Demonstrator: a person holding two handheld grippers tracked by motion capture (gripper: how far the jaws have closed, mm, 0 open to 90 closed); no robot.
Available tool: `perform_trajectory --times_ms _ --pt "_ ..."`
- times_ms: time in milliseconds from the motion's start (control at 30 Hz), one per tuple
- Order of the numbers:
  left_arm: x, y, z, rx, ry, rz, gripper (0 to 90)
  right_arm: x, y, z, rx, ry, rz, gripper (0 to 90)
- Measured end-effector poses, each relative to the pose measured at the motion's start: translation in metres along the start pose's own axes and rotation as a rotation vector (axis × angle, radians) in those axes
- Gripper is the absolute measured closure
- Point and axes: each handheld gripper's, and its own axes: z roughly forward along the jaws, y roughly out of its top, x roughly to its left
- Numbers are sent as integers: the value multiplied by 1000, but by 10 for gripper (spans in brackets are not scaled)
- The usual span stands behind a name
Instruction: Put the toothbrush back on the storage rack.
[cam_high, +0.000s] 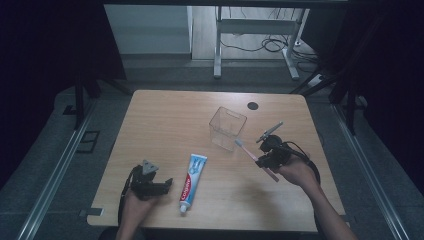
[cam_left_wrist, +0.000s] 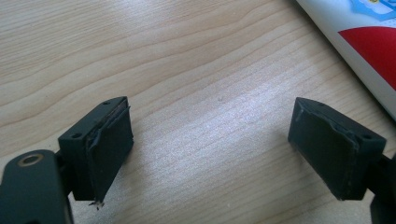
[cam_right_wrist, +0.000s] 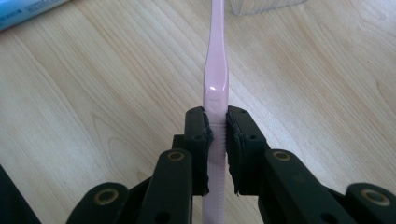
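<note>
The slim pink plastic toothbrush is clamped by its handle between the two black jaws of the right hand-held gripper, which press flat against either side of it; in the high view the toothbrush is lifted off the light wooden table over its right half, its pale head end pointing toward the far edge and reaching close to the clear square plastic container, while the other end of the handle sticks out back toward the person's right hand. The container stands upright and open-topped, a little right of the table's middle and nearer the far edge. A white toothpaste tube with red and blue print lies flat near the middle of the near edge, its cap end toward that edge, and its red and white side shows at the upper right of the left gripper view. Just left of the tube, the left hand-held gripper is held low at the near left part of the table in the person's left hand, a grey three-cornered plate on its top; its jaws are spread wide apart with only bare wood grain between them, grasping nothing. A small dark round hole sits in the tabletop close to the far edge, toward the right corner.
</note>
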Motion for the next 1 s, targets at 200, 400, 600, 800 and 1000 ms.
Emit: perform_trajectory --times_ms 200,400,600,800,1000 --pt "0 0 0 0 0 -1 137 -1 2 -1 -44 3 2 780" --pt "0 0 0 -1 1 -2 137 1 6 -6 -93 -4 0 781" --pt "0 0 0 -1 0 1 137 -2 12 -10 -142 -5 15 781" --pt "0 0 0 0 0 3 137 -5 17 -9 -187 -2 32 781" --pt "1 0 0 3 0 9 137 -7 25 -8 -232 -2 43 781"
